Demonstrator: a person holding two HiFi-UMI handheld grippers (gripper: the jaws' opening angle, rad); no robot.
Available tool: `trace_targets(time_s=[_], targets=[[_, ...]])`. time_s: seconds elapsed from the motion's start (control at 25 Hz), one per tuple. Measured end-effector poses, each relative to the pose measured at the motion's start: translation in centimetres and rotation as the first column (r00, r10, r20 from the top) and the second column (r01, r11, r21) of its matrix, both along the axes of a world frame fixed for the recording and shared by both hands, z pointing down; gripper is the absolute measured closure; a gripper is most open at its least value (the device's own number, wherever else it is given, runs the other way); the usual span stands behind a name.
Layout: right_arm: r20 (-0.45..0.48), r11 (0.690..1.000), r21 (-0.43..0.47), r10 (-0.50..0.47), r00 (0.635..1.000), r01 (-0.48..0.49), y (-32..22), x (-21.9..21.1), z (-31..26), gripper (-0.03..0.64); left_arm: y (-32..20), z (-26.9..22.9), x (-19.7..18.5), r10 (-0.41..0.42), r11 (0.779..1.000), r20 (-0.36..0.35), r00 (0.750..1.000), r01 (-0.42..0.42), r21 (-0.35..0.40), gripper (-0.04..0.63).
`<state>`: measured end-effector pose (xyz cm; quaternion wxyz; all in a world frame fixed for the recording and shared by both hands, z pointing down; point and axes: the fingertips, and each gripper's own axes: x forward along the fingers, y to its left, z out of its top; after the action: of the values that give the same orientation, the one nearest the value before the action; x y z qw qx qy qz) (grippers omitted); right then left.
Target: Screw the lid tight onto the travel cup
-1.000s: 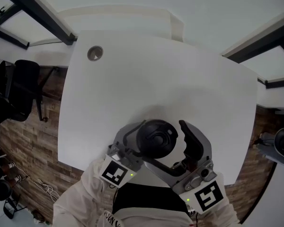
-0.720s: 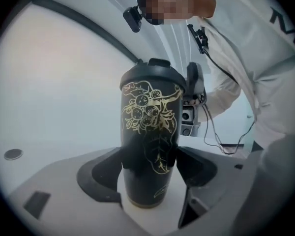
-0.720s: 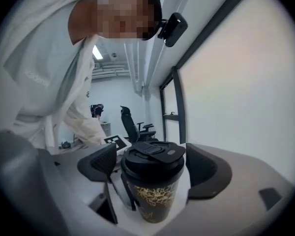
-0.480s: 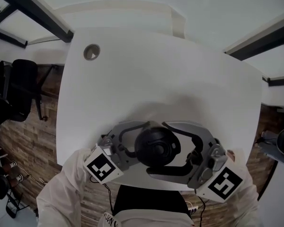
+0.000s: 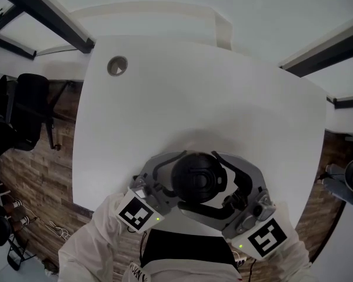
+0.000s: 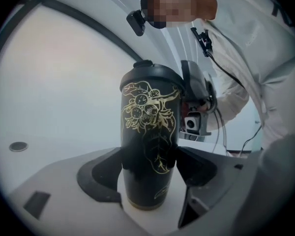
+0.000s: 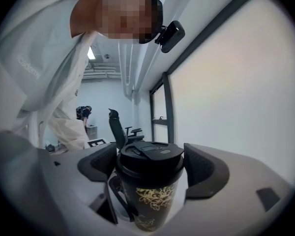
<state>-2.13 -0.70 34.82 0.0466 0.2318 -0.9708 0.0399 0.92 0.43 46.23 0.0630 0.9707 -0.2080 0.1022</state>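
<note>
Office chair (image 5: 29, 107), black, stands at the far left of the head view on a brown plank-pattern floor. Right of it spreads the white tabletop (image 5: 223, 98), with a round grommet (image 5: 117, 66) set in its upper left corner.

Down at the lower middle of that view, close to the tabletop's near edge, both tools meet round one thing. The left gripper (image 6: 150, 175) comes in from the lower left, its marker cube (image 5: 136, 214) sitting just above a white sleeve (image 5: 88, 245). In its own view the fingers (image 6: 105, 181) are clenched on the lower body of the travel cup (image 6: 150, 146), one pad touching each side. The cup is black with a gold flower-and-leaf drawing and stands upright, its base on the tabletop.

On top sits the black lid (image 7: 150, 156), level on the cup's mouth, with a flip tab across it. The right gripper (image 7: 151, 163) reaches in from the lower right of the head view, its own marker cube (image 5: 260, 238) nearest the person. Its fingers (image 7: 204, 166) are closed against the rim of the lid, one on each side, higher up than the left pair.
</note>
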Motion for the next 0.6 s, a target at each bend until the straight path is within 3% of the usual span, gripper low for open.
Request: trace_targets(time_s=[0.12, 0.2, 0.36, 0.44, 0.52, 0.6], targets=[[-0.001, 0.987, 0.021, 0.16, 0.987, -0.159, 0.2, 0.3, 0.0, 0.198, 0.1, 0.2, 0.1, -0.11, 0.994, 0.012, 0.994, 0.11, 0.012, 0.247], [-0.002, 0.961, 0.027, 0.275, 0.962, -0.274, 0.2, 0.8, 0.1, 0.198, 0.0, 0.2, 0.3, -0.185, 0.982, 0.015, 0.983, 0.185, 0.03, 0.247], [-0.002, 0.866, 0.004, 0.5, 0.866, -0.5, 0.1, 2.0, 0.4, 0.198, 0.0, 0.2, 0.8, -0.293, 0.955, 0.026, 0.956, 0.291, 0.064, 0.247], [-0.022, 0.831, 0.0, 0.556, 0.831, -0.556, 0.4, 2.0, 0.6, 0.198, 0.2, 0.2, 0.8, -0.318, 0.946, 0.028, 0.948, 0.315, 0.075, 0.247], [-0.032, 0.832, -0.011, 0.555, 0.831, -0.555, 0.8, 2.0, 0.9, 0.198, 0.3, 0.1, 0.9, -0.311, 0.948, 0.024, 0.95, 0.308, 0.081, 0.247], [-0.024, 0.855, -0.05, 0.516, 0.856, -0.517, 0.8, 2.1, 1.1, 0.198, 0.2, -0.1, 1.1, -0.278, 0.958, 0.018, 0.96, 0.276, 0.083, 0.247]])
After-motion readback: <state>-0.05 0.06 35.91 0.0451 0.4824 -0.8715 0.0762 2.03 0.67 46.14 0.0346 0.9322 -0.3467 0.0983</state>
